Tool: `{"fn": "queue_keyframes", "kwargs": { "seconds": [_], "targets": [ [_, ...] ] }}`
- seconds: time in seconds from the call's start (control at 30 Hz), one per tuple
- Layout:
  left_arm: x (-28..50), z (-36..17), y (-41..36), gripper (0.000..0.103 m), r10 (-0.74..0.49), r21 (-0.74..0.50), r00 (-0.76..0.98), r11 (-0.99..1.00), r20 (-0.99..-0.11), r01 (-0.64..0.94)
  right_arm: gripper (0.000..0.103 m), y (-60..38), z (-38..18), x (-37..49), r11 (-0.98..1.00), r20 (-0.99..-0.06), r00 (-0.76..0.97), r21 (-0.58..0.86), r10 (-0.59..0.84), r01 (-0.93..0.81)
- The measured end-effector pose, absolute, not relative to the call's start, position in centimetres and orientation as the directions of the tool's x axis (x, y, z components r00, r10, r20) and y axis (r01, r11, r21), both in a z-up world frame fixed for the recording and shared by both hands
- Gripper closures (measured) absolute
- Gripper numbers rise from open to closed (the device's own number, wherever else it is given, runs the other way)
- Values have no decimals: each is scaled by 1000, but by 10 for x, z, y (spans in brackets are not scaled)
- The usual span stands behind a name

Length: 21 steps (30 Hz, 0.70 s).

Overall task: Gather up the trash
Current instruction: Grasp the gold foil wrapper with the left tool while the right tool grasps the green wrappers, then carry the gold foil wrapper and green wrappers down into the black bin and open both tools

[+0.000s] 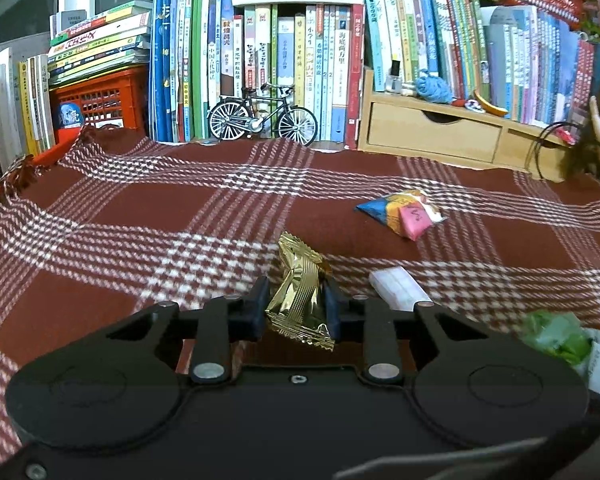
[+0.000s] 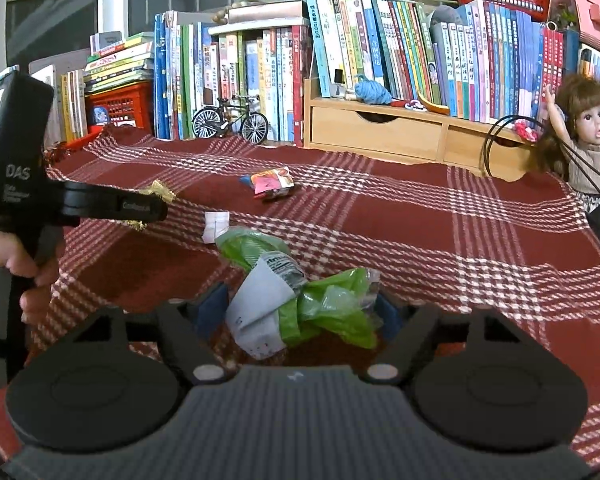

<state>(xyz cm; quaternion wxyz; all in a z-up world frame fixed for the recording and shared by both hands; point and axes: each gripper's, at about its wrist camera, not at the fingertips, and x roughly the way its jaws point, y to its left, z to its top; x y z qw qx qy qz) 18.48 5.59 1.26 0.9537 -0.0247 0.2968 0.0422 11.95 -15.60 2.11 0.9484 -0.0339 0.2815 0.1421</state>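
A crumpled gold foil wrapper stands pinched between the blue pads of my left gripper, just above the red plaid cloth. From the right wrist view, the left gripper reaches in from the left, with gold foil sticking out of its tip. My right gripper holds a bunched green and white plastic wrapper between its pads; this wrapper also shows at the left view's lower right. A colourful snack packet and a white folded paper lie loose on the cloth.
Rows of books line the back, with a toy bicycle, a red crate and a wooden drawer unit in front. A doll sits at the right edge. A hand grips the left tool.
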Motion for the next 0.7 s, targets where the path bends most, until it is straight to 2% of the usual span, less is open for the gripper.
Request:
{"fn": "queue_keyframes", "kwargs": {
  "seconds": [0.27, 0.7],
  "targets": [
    [132, 21, 56, 77, 12, -55, 823, 997, -568, -53, 26, -160, 26, 99, 953, -535, 799, 42, 275, -300],
    [54, 35, 50, 77, -37, -44, 848, 999, -528, 17, 26, -162, 26, 65, 951, -545, 786, 73, 292, -302]
  ]
}}
